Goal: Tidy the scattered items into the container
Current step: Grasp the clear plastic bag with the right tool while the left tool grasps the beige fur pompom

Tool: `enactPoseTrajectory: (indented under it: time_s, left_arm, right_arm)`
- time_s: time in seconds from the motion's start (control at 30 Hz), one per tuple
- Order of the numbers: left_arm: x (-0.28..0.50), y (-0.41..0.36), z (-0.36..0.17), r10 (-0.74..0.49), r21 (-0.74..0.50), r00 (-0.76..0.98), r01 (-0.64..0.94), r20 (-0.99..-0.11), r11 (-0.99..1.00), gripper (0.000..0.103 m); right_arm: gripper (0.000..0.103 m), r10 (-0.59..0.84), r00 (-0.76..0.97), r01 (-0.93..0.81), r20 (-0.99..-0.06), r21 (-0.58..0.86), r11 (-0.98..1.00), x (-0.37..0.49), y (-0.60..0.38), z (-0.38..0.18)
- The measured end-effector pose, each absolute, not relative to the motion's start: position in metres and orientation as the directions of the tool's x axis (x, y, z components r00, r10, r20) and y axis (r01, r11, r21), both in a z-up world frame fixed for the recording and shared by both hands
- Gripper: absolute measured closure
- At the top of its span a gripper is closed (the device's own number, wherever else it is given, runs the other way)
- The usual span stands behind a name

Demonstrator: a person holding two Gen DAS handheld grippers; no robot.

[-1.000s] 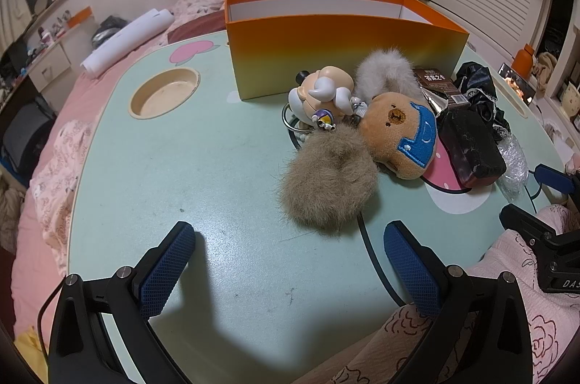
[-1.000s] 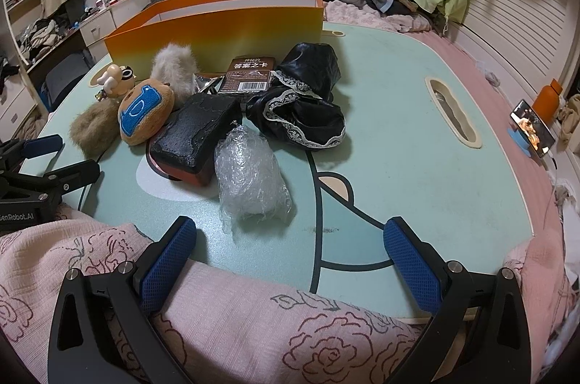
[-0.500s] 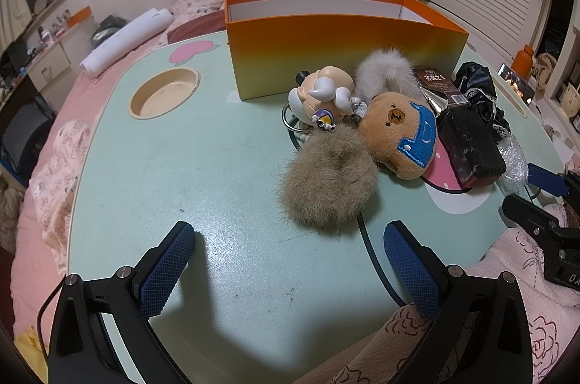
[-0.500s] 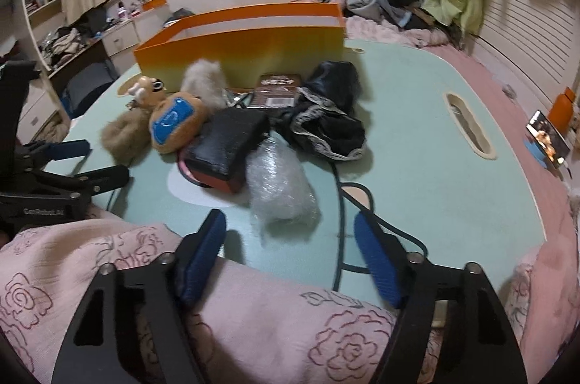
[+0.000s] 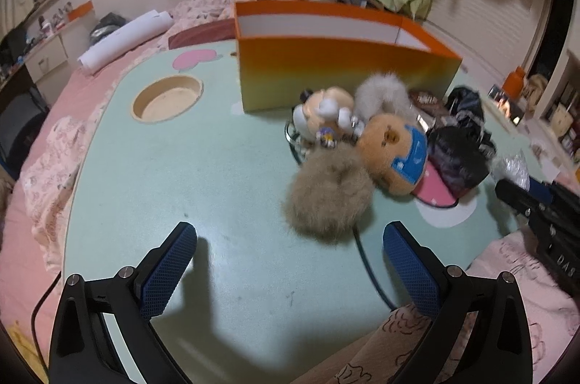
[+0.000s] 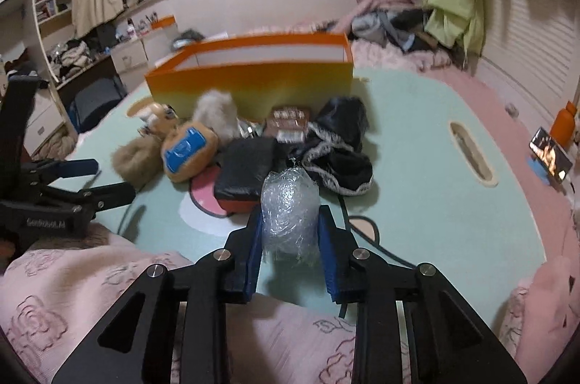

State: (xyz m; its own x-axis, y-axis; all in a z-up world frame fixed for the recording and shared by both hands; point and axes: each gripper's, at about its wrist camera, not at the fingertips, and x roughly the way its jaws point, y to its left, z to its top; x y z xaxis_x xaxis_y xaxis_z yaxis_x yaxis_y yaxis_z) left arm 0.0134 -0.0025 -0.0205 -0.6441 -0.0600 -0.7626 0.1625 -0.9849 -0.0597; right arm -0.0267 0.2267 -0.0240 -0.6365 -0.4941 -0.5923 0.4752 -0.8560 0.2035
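Right wrist view — mint green table on pink bedding — cluttered bedroom.

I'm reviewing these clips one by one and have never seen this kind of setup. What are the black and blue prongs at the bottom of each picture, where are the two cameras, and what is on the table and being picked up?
There is no robot here. A person holds a two-finger gripper in each hand, and a wide-angle camera on each gripper looks forward along its fingers.

The left wrist view shows the left gripper with its blue pads wide apart and nothing between them, above the green table.

The right wrist view shows the right gripper; its jaws are closing, with a wad of bubble wrap between the pads, which press on its sides.

On the table lie a tan fur pom-pom, a bear plush, a small figure toy, a black pouch, black lace fabric and a snack packet. Behind them stands the orange box, the container meant for them.
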Motion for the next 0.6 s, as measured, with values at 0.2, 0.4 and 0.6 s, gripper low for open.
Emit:
enactPoseTrajectory:
  time_s: [0.2,0.4,0.6]
  left_arm:
    - [-0.005,0.003,-0.011,-0.059,-0.046,-0.652,0.143,-0.756,-0.989,0.013]
    - [0.001,0.005,-0.017,-0.037,-0.071,-0.643,0.141,-0.765,-0.987,0.065]
    - [0.028,0.002,-0.006,-0.033,-0.094,-0.712,0.139,-0.702,-0.986,0.066]
  right_arm:
    - [0.073,-0.49,-0.652,0.471,-0.579,0.198,-0.86,-0.025,0.226,-0.022]
    - [0.073,-0.491,-0.664,0.455,-0.565,0.216,-0.864,-0.023,0.23,-0.021]
    - [0.073,-0.496,-0.668,0.444,-0.554,0.238,-0.864,-0.023,0.234,-0.021]
